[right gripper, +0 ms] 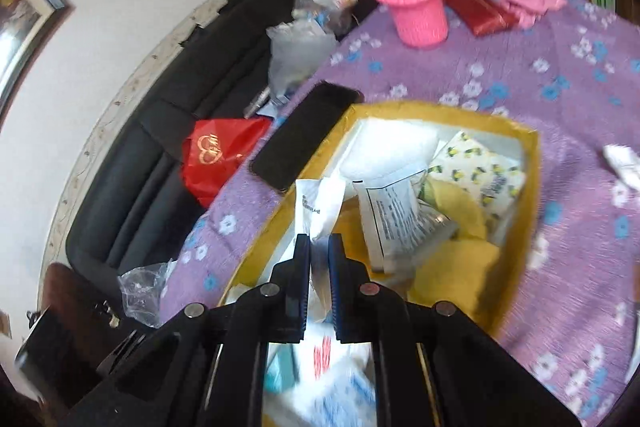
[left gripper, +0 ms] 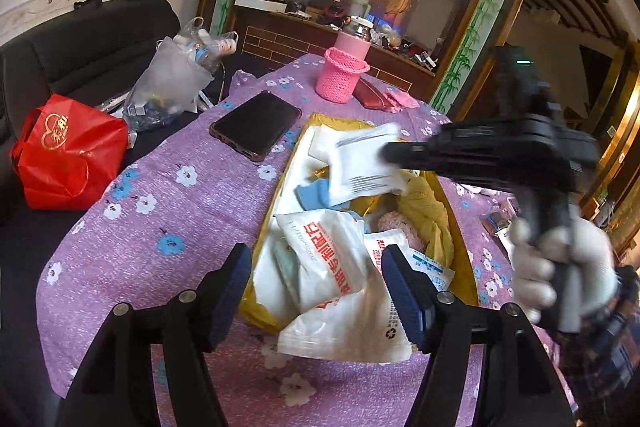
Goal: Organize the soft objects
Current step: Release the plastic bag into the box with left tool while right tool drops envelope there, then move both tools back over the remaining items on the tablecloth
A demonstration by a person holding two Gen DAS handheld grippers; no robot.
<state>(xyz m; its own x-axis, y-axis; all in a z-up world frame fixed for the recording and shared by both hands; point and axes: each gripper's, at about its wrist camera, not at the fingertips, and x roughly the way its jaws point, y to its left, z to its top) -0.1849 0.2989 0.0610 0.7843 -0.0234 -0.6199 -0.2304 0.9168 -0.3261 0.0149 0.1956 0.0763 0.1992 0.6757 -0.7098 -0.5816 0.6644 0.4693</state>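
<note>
Right gripper (right gripper: 319,247) over yellow box (right gripper: 524,195), jaws pinched on a white packet (right gripper: 320,205). Left gripper (left gripper: 316,275) jaws wide apart, nothing between pads, above white pouches (left gripper: 332,263) at box's near end. Box mid-table; phone (left gripper: 256,125) beside its left edge

A table under a purple flowered cloth (left gripper: 168,211) fills mid-frame. On it lie a yellow box (right gripper: 520,187), a dark phone (left gripper: 256,125), a pink basket (left gripper: 340,77) and, upper right, perhaps a red wallet (right gripper: 480,11).

One yellow box (right gripper: 520,163) – several soft packets, count unclear; one phone (left gripper: 256,125); one pink basket (left gripper: 340,77); one red bag (left gripper: 68,151); one red wallet (right gripper: 480,11)
</note>
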